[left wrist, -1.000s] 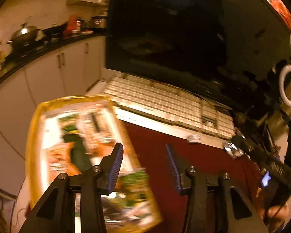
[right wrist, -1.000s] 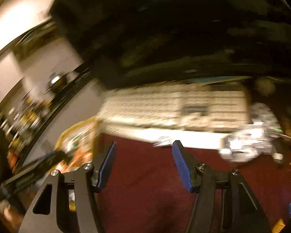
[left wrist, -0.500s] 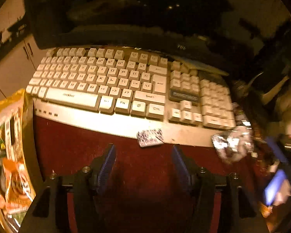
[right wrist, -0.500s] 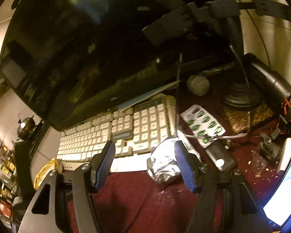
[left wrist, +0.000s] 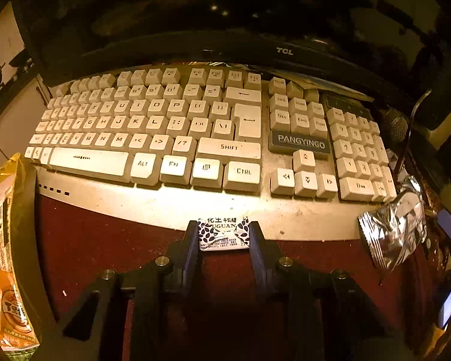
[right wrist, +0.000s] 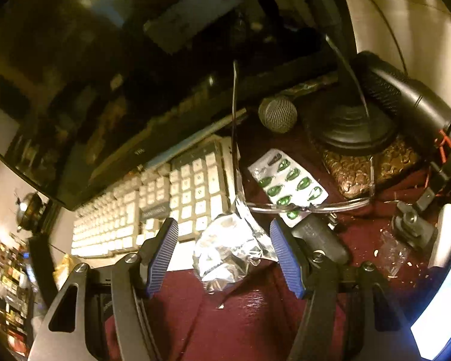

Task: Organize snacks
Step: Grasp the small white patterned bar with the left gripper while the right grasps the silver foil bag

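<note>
Keyboard (left wrist: 153, 138): white, lying on dark red cloth (left wrist: 99, 246), below a black monitor (left wrist: 195, 15).

Snack tray (left wrist: 3, 240): yellow-rimmed, off the keyboard's left end.

Silver foil packet (right wrist: 231, 249): crumpled, at the keyboard's right corner; right gripper (right wrist: 224, 258) stands wide around it, pads apart from foil.

Small patterned candy (left wrist: 224, 234): on the keyboard's front edge; left gripper (left wrist: 224, 237) has just been closing, pads pressing both sides.

Home desk — keyboard (left wrist: 153, 138), monitor (left wrist: 177, 24), microphone (right wrist: 278, 114)
</note>
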`<action>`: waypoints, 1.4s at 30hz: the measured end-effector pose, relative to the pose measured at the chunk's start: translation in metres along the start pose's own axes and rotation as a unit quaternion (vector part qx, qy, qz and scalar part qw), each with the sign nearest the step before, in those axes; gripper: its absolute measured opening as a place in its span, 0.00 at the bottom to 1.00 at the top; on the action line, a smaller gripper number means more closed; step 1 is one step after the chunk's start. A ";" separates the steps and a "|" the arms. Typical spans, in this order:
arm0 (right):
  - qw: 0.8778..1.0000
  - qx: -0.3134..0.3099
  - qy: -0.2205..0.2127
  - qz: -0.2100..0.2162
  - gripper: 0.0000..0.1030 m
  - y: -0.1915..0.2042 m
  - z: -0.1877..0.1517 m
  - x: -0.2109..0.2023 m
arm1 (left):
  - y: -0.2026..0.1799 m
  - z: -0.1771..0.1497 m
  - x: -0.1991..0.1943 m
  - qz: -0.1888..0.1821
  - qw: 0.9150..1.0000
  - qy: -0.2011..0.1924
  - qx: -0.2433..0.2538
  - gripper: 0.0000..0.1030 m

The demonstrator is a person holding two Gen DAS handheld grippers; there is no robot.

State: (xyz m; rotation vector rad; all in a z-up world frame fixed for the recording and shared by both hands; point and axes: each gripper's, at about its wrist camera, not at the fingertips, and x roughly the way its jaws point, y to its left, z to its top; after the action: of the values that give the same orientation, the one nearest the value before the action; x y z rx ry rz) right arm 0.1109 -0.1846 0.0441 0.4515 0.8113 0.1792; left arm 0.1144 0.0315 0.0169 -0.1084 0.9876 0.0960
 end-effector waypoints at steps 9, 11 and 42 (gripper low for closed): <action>0.999 -0.027 0.023 -0.013 0.61 0.009 -0.006 0.017 | 0.015 -0.017 -0.045 -0.014 0.999 -0.044 -0.001 0.33; 0.999 -0.034 0.031 -0.008 0.62 0.013 -0.009 0.017 | 0.021 -0.018 -0.048 -0.015 0.999 -0.048 -0.007 0.33; 0.978 -0.138 0.124 0.092 0.69 0.054 -0.044 -0.009 | 0.063 -0.002 -0.058 -0.001 0.993 -0.090 -0.070 0.33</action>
State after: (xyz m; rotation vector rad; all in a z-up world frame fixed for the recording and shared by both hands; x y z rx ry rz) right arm 0.0735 -0.1256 0.0481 0.2436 0.9733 0.5211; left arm 0.0729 0.0921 0.0618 -0.2257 0.8002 0.1712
